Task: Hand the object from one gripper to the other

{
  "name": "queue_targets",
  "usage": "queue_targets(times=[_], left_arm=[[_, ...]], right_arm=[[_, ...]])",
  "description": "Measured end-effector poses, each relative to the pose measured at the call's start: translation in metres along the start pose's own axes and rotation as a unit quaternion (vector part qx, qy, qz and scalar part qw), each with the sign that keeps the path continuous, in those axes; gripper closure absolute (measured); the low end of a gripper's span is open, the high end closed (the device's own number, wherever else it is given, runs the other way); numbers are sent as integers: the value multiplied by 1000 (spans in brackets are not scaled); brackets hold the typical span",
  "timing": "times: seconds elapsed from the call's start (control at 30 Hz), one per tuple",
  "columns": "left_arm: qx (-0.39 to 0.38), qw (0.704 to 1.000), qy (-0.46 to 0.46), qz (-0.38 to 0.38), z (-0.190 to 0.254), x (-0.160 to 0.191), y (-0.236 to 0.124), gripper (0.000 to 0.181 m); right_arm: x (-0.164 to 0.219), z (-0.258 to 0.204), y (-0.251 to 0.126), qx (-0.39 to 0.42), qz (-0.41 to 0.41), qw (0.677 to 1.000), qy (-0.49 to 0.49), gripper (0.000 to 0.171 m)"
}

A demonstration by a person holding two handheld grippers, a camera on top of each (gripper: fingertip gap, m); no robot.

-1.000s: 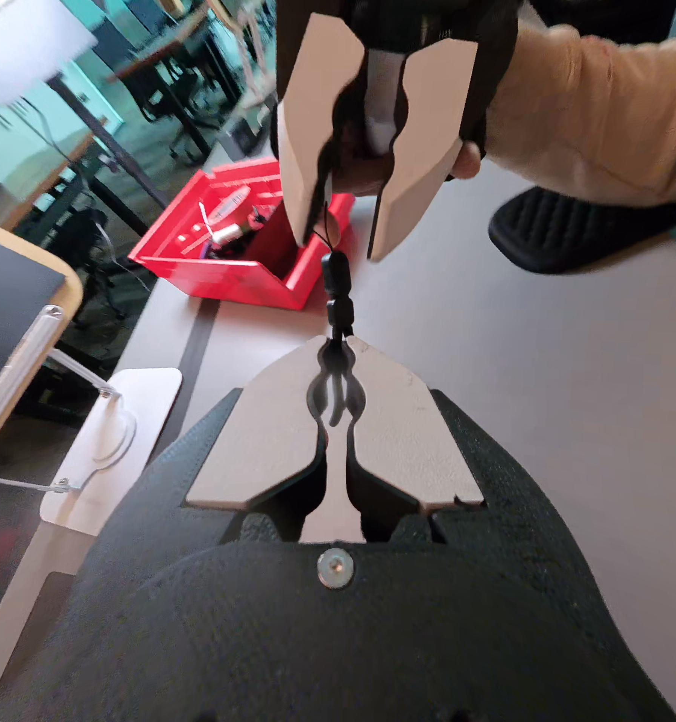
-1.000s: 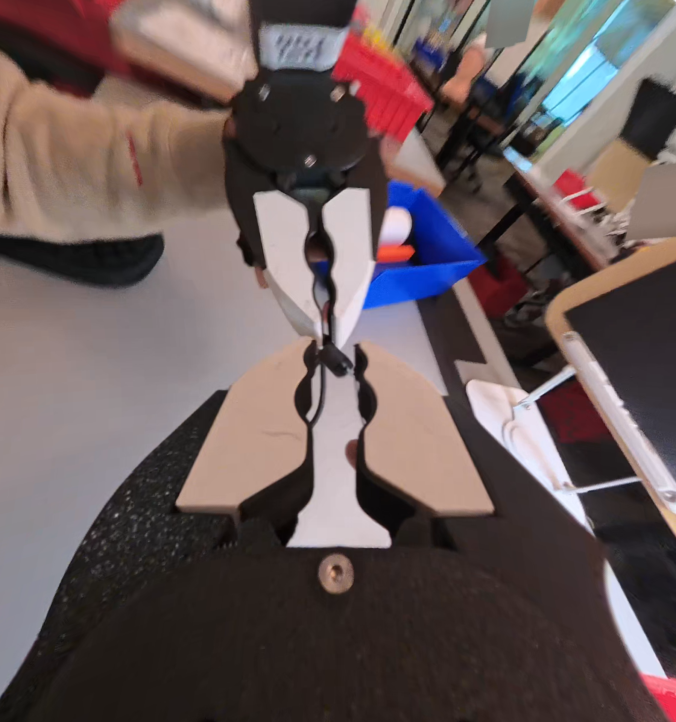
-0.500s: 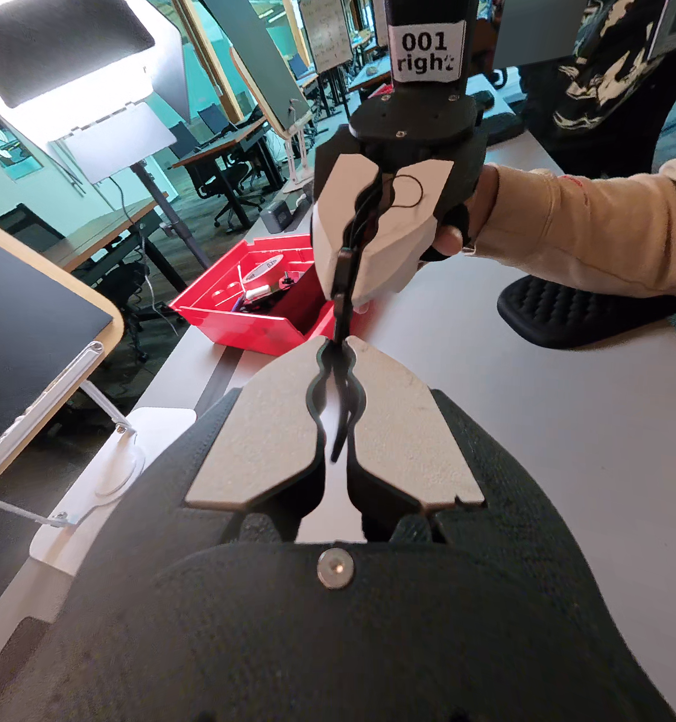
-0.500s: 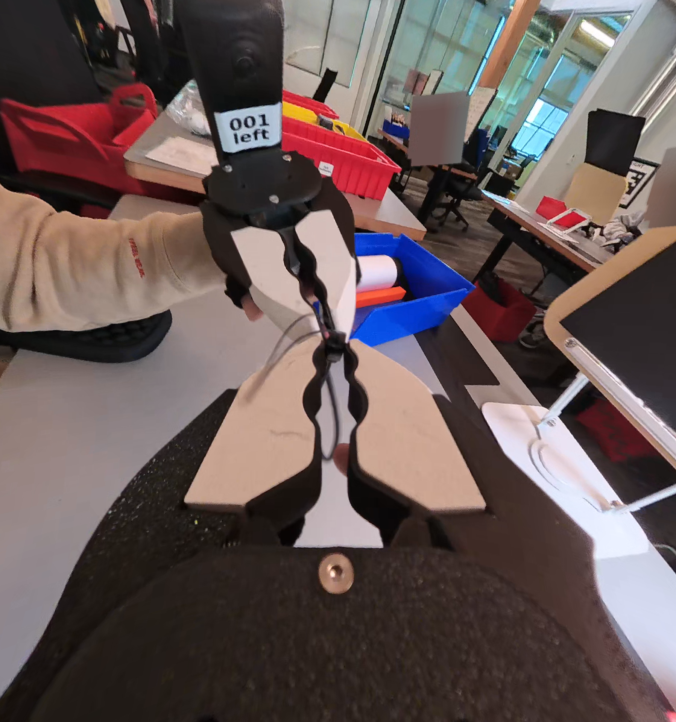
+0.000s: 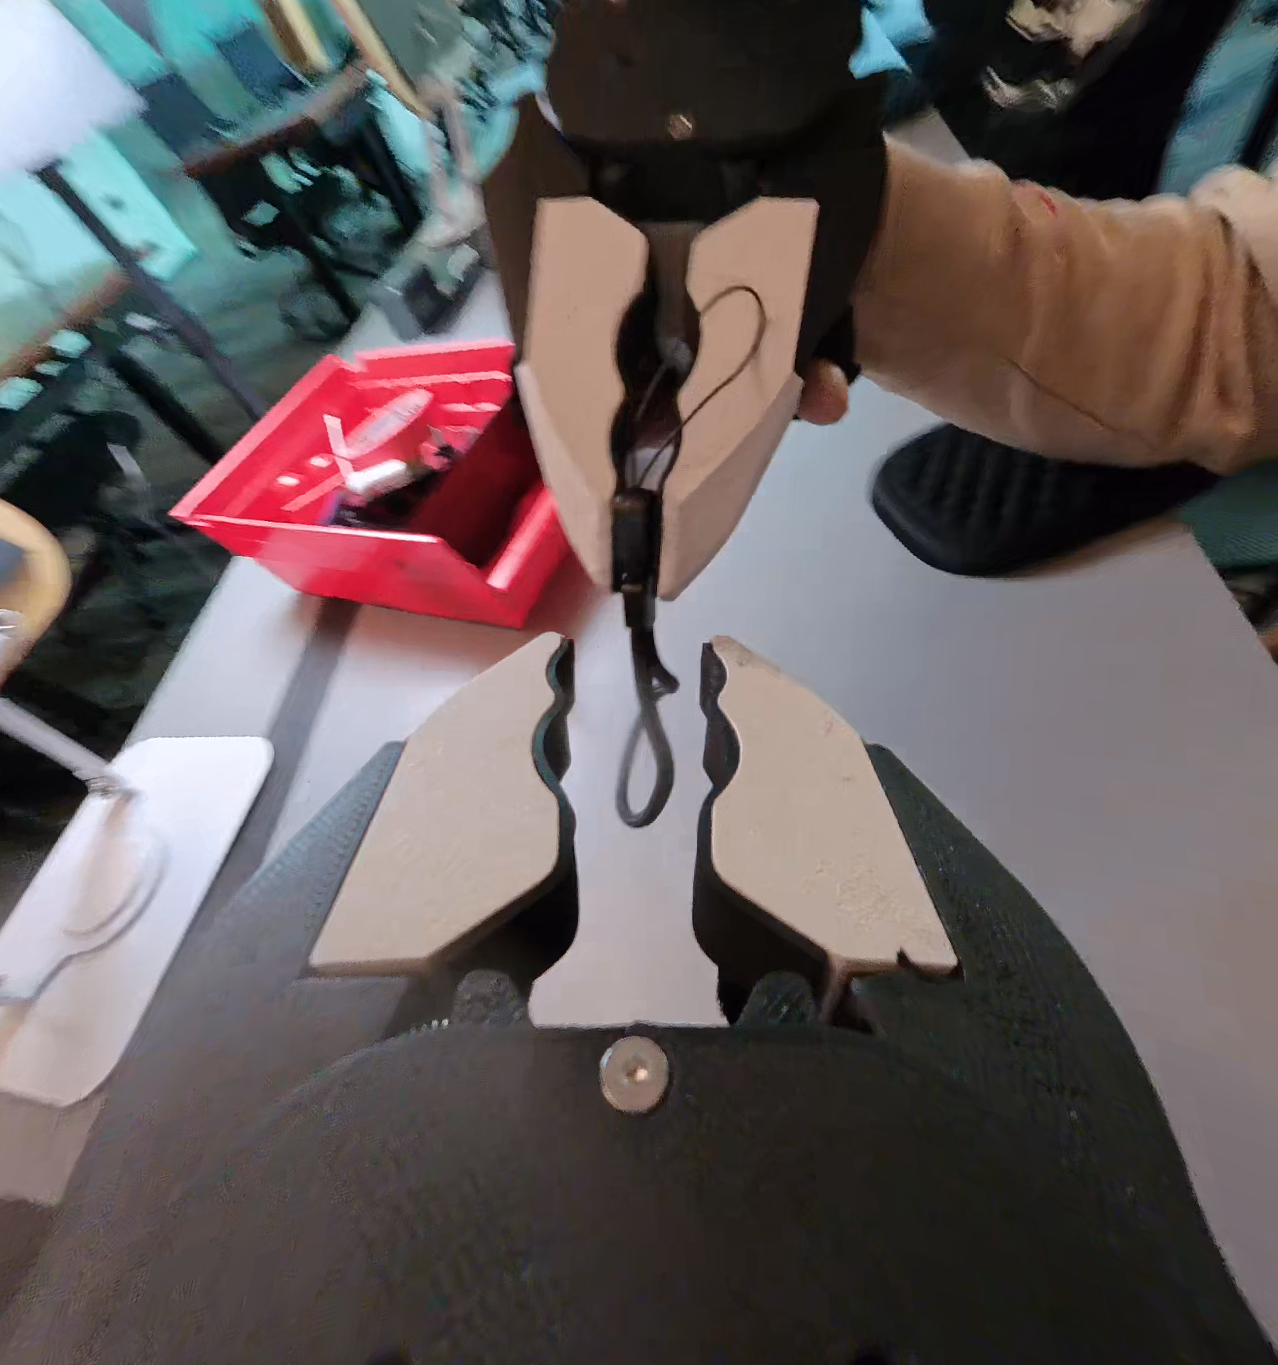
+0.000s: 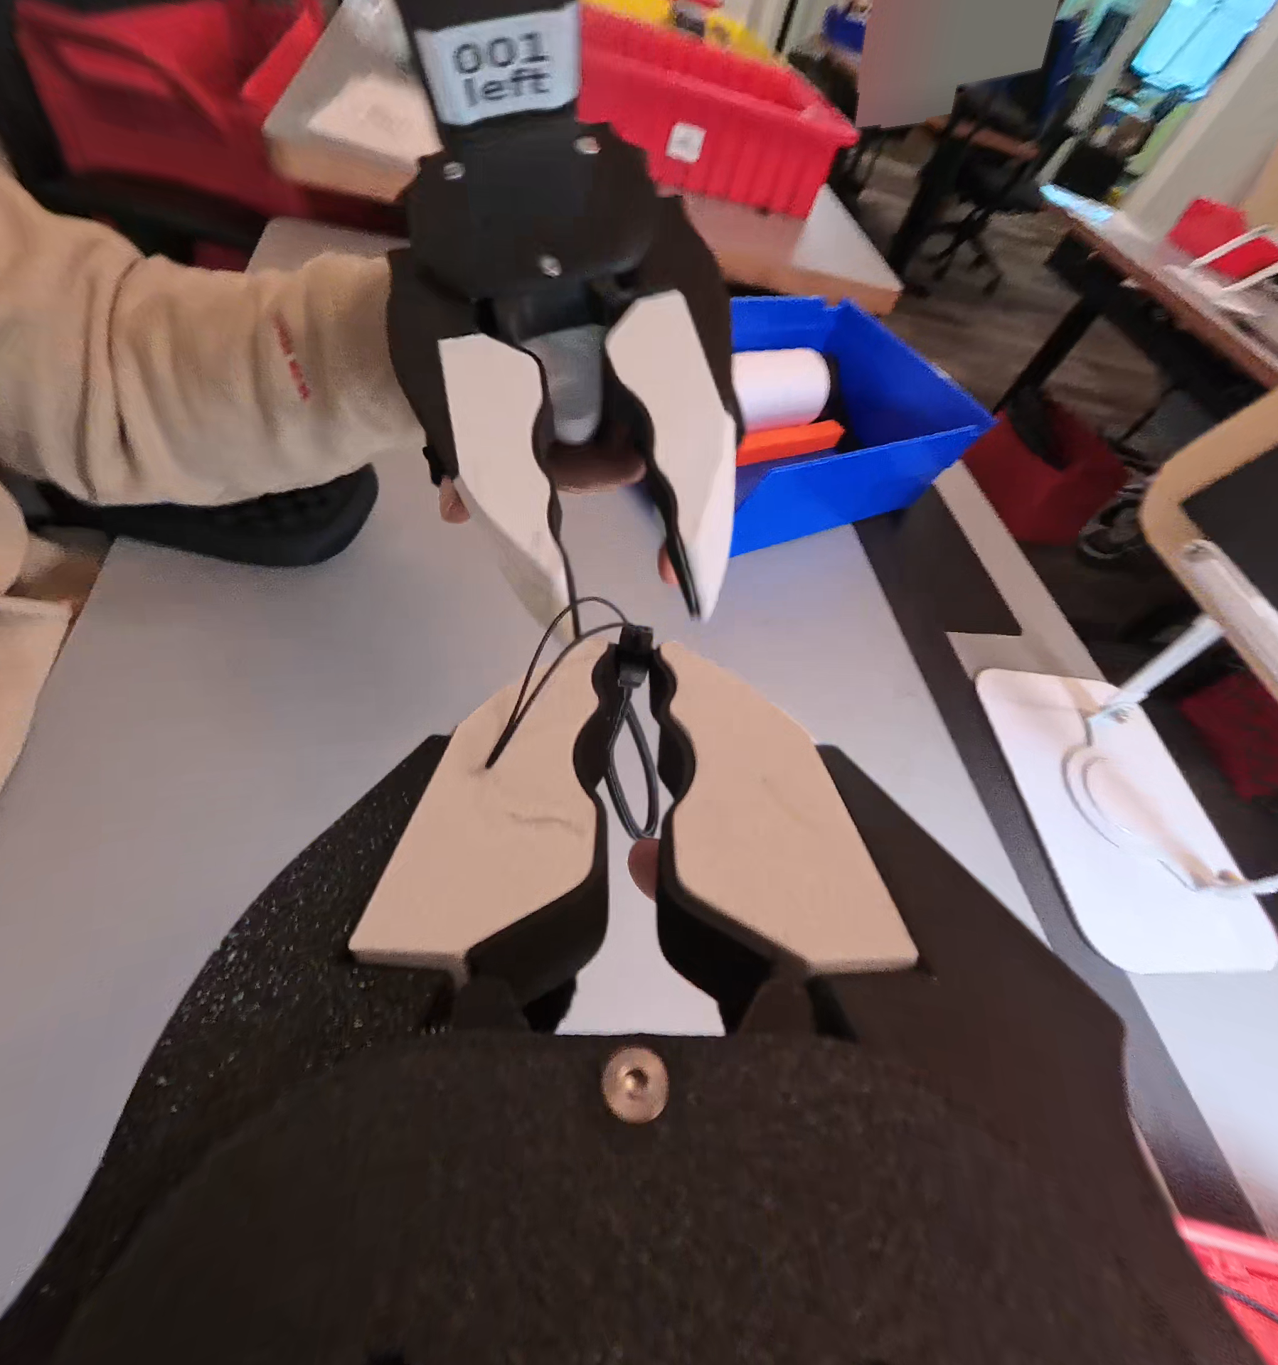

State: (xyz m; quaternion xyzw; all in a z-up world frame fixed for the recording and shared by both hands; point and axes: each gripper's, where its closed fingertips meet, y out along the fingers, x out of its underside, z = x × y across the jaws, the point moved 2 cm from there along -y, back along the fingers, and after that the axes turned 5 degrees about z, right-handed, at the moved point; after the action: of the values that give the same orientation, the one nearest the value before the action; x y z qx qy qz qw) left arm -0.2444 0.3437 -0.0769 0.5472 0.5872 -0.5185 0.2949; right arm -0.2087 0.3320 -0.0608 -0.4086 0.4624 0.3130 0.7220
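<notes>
Item: one thin black cord lanyard with a small plastic clasp and a loop at each end (image 5: 641,665), held off the grey worktop (image 5: 953,739) between my two tools. My right gripper (image 6: 636,650) has its jaws closed on the clasp, one loop trailing back along the slot between its beige fingers (image 6: 754,820) and a loose strand lying across the other finger. My left gripper (image 5: 634,654) has its jaws parted and grips nothing; the far loop hangs free in the gap, touching neither finger as far as I can tell. Key relation: the lanyard's long axis runs in line with both tools, tip to tip, so the right gripper is the holder and, in my judgement, the handover is done but for drawing the left straight back without snagging the loop. Surroundings: red plastic bin of small parts (image 5: 370,546) beyond the left tool; blue plastic bin holding a white roll and an orange piece (image 6: 865,443) beyond the right. Markings: a white printed label (image 6: 499,70) sits on the left tool's stem; red lettering on the beige sleeve (image 6: 177,384) is too blurred to read.
</notes>
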Motion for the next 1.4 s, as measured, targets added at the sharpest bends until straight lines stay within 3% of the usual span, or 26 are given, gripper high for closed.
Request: queue_targets(times=[0.1,0.37,0.7,0.8,1.0,1.1,1.23,1.3,1.4], left_arm=[[48,999,16,-14,16,7,6,175],[48,998,-19,44,9,-7,-2,176],[46,997,-31,55,4,-9,-7,176],[37,996,-32,71,2,-14,-8,165],[37,997,-28,69,2,-14,-8,175],[29,999,-21,26,-7,5,-11,175],[43,996,-77,-12,-22,45,-14,175],[57,994,-98,11,-23,42,-15,175],[45,996,-79,-14,-23,47,-14,175]], right_arm=[[-1,-19,14,-38,-14,999,-12,164],[-15,-14,10,-21,37,999,-13,164],[-18,-10,9,-21,65,998,1,164],[-14,-7,8,-20,55,998,9,164],[-15,-8,9,-23,60,998,8,164],[-28,-1,-4,-11,102,994,20,164],[-46,27,-54,43,179,981,55,164],[-38,37,-66,73,160,983,57,164],[-38,38,-62,65,163,982,65,164]])
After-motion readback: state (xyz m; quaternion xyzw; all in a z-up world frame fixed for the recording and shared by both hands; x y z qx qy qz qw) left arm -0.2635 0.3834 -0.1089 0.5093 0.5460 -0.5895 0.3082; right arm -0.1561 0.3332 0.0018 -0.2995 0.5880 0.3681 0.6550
